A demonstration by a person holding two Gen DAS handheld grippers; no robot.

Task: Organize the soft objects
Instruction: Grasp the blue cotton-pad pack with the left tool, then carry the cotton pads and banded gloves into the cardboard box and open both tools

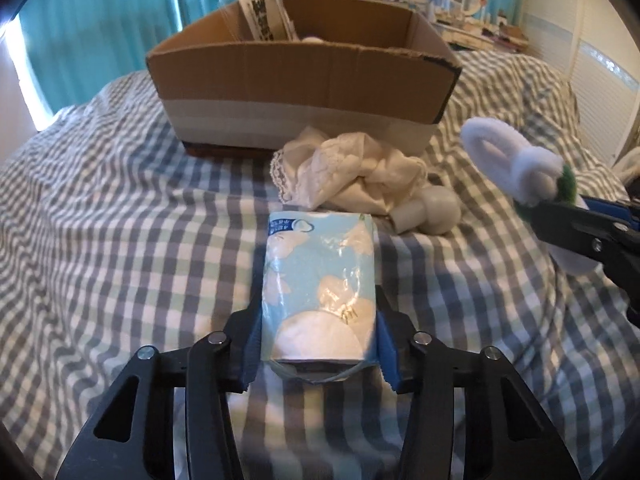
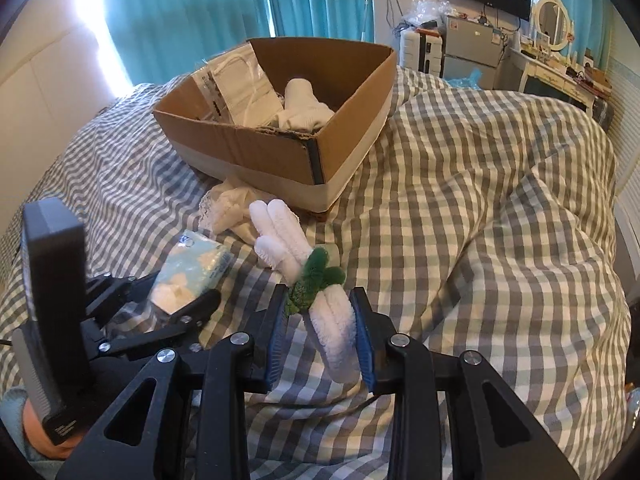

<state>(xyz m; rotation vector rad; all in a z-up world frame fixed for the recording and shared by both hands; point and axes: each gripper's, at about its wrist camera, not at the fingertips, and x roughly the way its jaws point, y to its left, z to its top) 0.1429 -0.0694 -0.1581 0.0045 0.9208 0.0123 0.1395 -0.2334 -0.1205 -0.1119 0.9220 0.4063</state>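
Observation:
My left gripper point(image 1: 318, 334) is shut on a light blue tissue pack point(image 1: 320, 284), held above the checked bedspread; it also shows in the right wrist view point(image 2: 188, 276). My right gripper point(image 2: 320, 320) is shut on a white plush toy with green trim point(image 2: 316, 280), seen from the left wrist view point(image 1: 516, 164) at the right. An open cardboard box point(image 1: 304, 76) stands ahead on the bed, also in the right wrist view point(image 2: 280, 152); it holds a white soft item point(image 2: 304, 108) and a plastic packet point(image 2: 236, 88).
A crumpled white cloth point(image 1: 348, 168) lies just in front of the box, with a grey round-headed object point(image 1: 432, 212) beside it. The checked duvet point(image 2: 480, 220) bulges at the right. A dresser with a mirror point(image 2: 552, 28) and curtains point(image 2: 192, 12) are behind the bed.

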